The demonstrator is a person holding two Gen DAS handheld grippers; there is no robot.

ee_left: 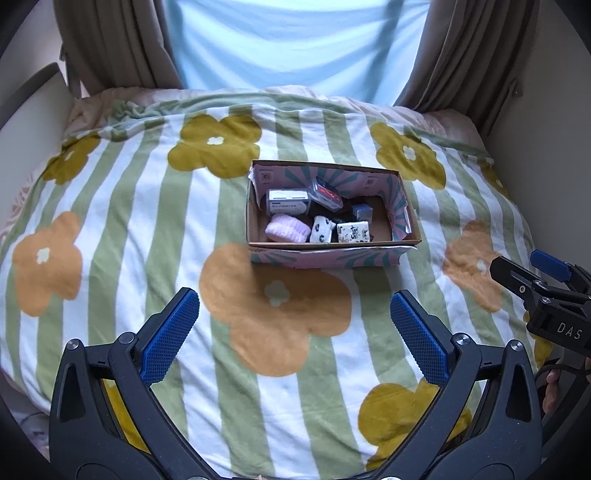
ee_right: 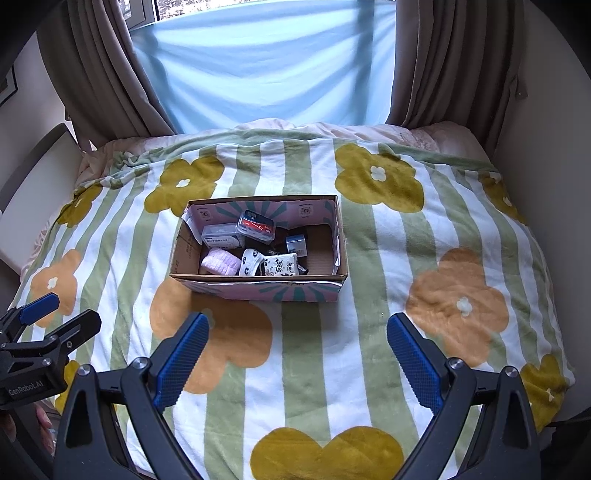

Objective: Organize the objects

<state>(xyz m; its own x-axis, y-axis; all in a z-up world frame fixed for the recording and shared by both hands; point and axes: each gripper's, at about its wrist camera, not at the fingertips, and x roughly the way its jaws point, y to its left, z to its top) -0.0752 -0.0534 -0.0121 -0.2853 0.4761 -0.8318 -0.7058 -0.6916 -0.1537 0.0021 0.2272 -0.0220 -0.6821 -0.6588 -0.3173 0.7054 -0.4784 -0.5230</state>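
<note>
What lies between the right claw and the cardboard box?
Only bare flowered blanket, shown in the right wrist view: the right claw is open, with nothing lying before the cardboard box.

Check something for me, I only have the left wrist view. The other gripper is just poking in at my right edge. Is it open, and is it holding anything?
Observer: The right gripper is open. Its fingers are spread wide with nothing between them, above the blanket on the near side of the box.
Operator: Okay. How does my own gripper look from that side?
Observer: The left gripper shows at the right view's left edge, fingers apart, and its body reads "GenRobot.AI".
Operator: Anything above the blue curtain? It fills the top of my picture.
Observer: Yes, above the blue curtain there is a strip of window with bright daylight.
</note>
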